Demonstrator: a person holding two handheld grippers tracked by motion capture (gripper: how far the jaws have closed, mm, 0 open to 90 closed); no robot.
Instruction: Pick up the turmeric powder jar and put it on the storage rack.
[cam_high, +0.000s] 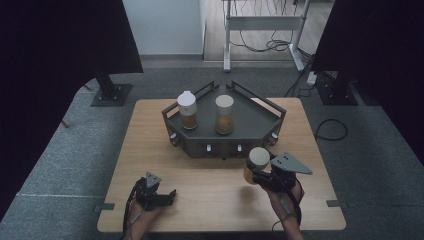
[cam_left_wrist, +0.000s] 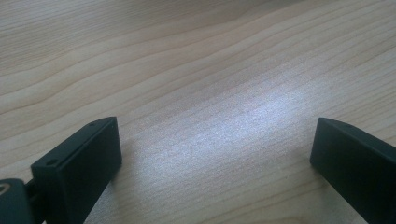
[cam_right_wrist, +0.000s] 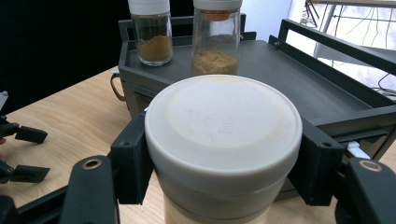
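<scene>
Your right gripper (cam_high: 256, 172) pinches a white-lidded spice jar (cam_right_wrist: 223, 140) by its cap, above the wooden table (cam_high: 150, 150), just in front of the dark corner rack (cam_high: 260, 120). Your left gripper (cam_high: 167, 195) rests low over the table, jaws spread with nothing between them.

Two lidded jars (cam_high: 188, 110) (cam_high: 224, 114) with brownish, possibly powdered, contents are stood side by side on a dark grey tray rack (cam_high: 250, 120). The rack is placed on the wooden desk (cam_high: 150, 145).
</scene>
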